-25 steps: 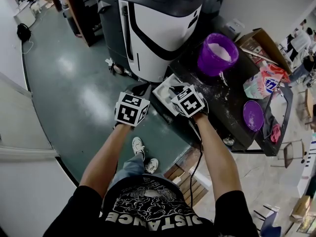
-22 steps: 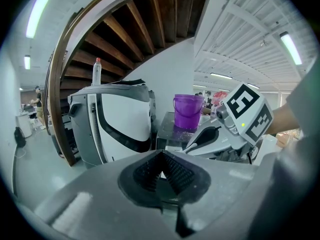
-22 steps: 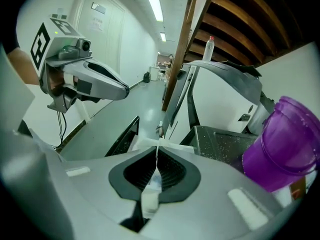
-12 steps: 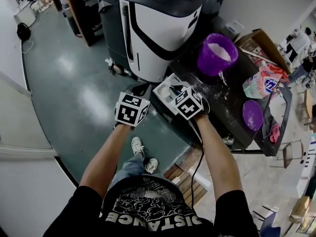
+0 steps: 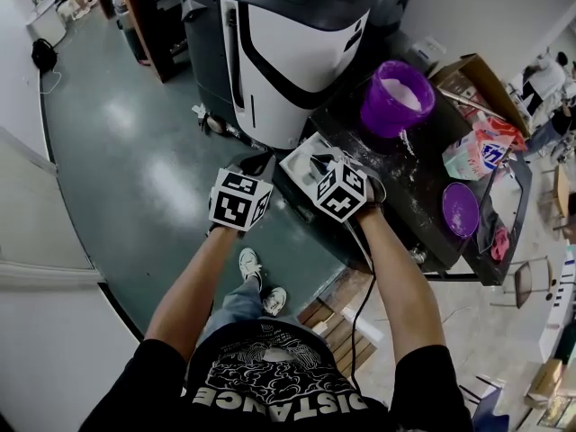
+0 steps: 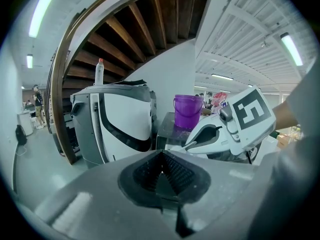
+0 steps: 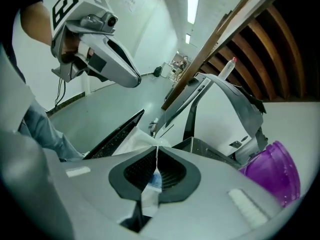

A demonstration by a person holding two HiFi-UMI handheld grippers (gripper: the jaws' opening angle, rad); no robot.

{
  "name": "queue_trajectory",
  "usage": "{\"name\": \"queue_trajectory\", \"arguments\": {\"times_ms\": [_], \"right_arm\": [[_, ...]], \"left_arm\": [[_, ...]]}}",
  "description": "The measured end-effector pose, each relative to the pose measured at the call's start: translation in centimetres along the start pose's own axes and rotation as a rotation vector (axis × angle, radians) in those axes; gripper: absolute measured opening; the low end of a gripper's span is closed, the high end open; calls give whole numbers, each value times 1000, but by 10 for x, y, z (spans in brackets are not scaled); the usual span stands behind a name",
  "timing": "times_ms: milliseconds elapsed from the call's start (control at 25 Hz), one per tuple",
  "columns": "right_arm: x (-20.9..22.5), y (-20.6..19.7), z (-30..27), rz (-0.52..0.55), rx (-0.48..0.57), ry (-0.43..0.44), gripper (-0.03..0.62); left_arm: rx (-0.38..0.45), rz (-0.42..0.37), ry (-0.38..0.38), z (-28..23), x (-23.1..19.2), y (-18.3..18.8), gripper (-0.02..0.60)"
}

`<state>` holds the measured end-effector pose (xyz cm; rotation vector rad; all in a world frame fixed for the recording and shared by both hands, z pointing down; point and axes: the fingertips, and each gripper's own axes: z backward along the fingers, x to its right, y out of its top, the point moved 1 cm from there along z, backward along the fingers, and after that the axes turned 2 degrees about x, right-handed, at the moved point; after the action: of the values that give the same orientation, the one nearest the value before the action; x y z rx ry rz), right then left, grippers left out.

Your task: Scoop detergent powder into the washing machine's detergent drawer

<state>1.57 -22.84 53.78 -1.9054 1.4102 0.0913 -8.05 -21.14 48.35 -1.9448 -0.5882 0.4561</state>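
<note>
My right gripper (image 7: 156,156), jaws pinching a thin white strip (image 7: 151,184), likely the scoop, hangs over the detergent drawer (image 5: 297,162), powder bucket (image 5: 397,97) at 1 o'clock; my left gripper (image 6: 161,164), jaws pressed together, is farther.

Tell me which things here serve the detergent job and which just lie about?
In use: purple bucket of powder, white drawer, right gripper shut on a thin white strip.
Lying about: purple lid, pink-and-blue bag, cardboard box.
</note>
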Motion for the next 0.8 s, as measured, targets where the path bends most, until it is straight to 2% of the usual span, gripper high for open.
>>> {"name": "queue_trajectory", "arguments": {"times_ms": [480, 680, 800], "right_arm": [[0, 1, 2, 201, -11, -87, 34], [0, 1, 3, 223, -13, -89, 34], [1, 4, 6, 190, -2, -88, 34]], "left_arm": [[4, 4, 5, 2, 0, 1, 3], [12, 3, 10, 4, 1, 3, 3], [12, 0, 12, 6, 2, 5, 3]]}}
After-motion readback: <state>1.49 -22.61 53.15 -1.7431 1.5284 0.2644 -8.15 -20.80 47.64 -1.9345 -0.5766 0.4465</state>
